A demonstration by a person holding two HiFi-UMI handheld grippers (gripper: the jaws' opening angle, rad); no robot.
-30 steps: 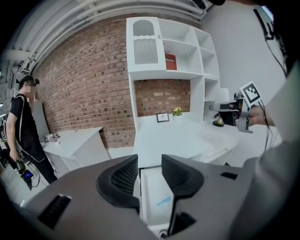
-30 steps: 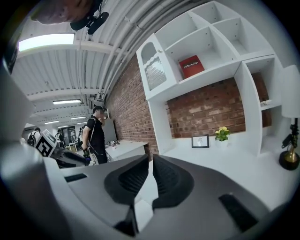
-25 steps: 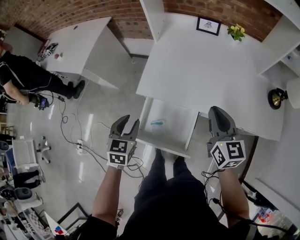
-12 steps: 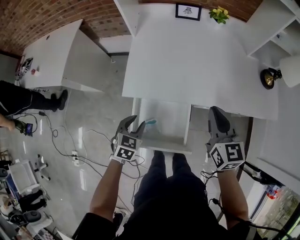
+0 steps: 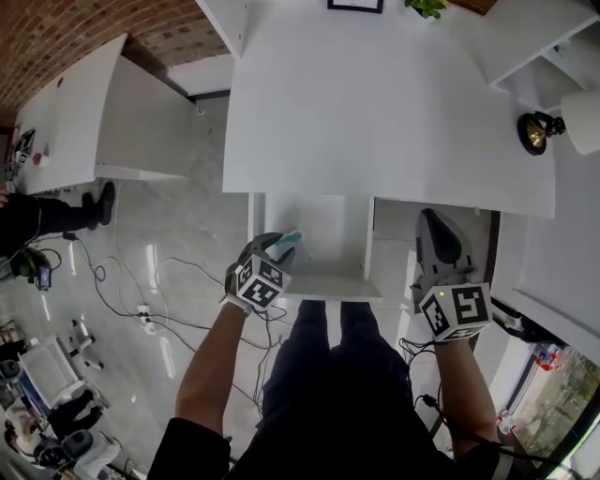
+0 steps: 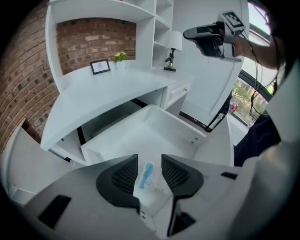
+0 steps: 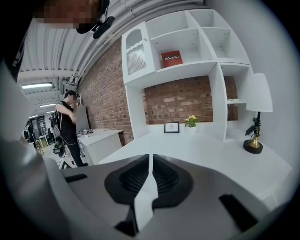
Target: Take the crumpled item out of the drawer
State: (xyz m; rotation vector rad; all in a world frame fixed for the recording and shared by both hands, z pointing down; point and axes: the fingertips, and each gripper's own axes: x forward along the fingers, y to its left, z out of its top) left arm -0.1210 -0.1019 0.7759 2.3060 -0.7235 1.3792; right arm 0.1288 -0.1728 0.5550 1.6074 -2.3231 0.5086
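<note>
The white drawer [image 5: 323,287] stands pulled out from under the white desk [image 5: 375,112]. A crumpled white item with a teal strip [image 5: 289,238] lies at the drawer's near left. My left gripper [image 5: 273,246] hangs right over it, open. In the left gripper view the crumpled item [image 6: 147,174] shows between the spread jaws of the left gripper [image 6: 150,162], and the pads are not touching it. The drawer's floor [image 6: 154,136] is otherwise bare. My right gripper [image 5: 434,225] is held to the right of the drawer, shut with nothing in it, and the right gripper [image 7: 150,160] points over the desk top.
A brass lamp [image 5: 539,133], a small picture frame [image 5: 354,5] and a potted plant [image 5: 427,7] stand at the desk's back and right. A second white table [image 5: 66,122] stands at left, with cables [image 5: 141,281] on the floor and a person [image 5: 37,216] nearby.
My left gripper has moved forward and right, from in front of the drawer to over its near left corner above the crumpled item. The right gripper has stayed shut beside the drawer.
</note>
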